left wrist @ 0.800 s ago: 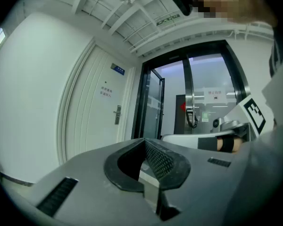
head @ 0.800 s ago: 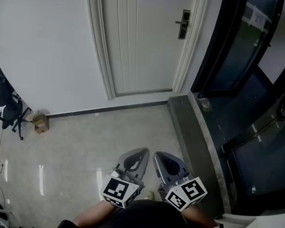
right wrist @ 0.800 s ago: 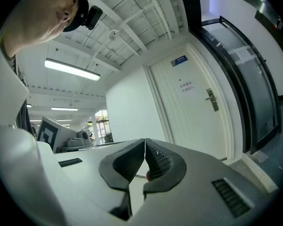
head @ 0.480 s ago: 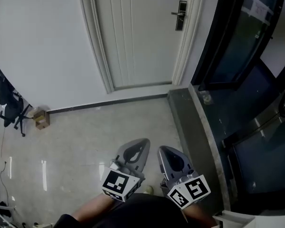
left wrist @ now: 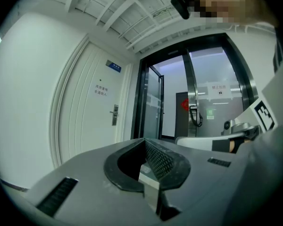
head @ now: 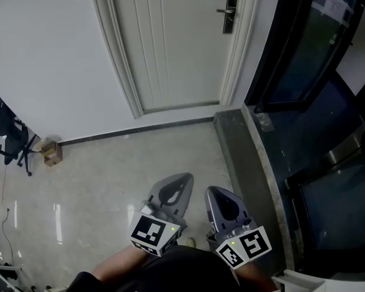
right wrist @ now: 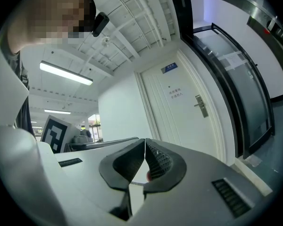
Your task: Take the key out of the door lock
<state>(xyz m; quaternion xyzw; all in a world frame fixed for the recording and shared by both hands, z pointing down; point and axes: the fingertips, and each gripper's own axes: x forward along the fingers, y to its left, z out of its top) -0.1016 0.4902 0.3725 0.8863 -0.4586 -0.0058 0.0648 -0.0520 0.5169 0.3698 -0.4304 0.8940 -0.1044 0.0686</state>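
Note:
A white door (head: 182,47) stands shut ahead, far from both grippers. Its dark lock plate with a lever handle (head: 230,12) sits near the door's right edge, and it also shows in the left gripper view (left wrist: 114,115) and the right gripper view (right wrist: 200,106). A key is too small to make out at this distance. My left gripper (head: 184,178) and right gripper (head: 211,191) are held low, side by side near the person's body. Both point toward the door. Each has its jaws shut with nothing between them (left wrist: 145,141) (right wrist: 145,140).
Dark glass doors (head: 304,59) line the right side behind a dark stone threshold (head: 246,157). A small cardboard box (head: 51,152) and an office chair (head: 9,140) stand by the white wall at left. Glossy floor tiles (head: 109,175) lie between me and the door.
The head view has shifted: the door handle moved left and up in frame, and the door's sign has slid out at the top. Both grippers stay shut and low.

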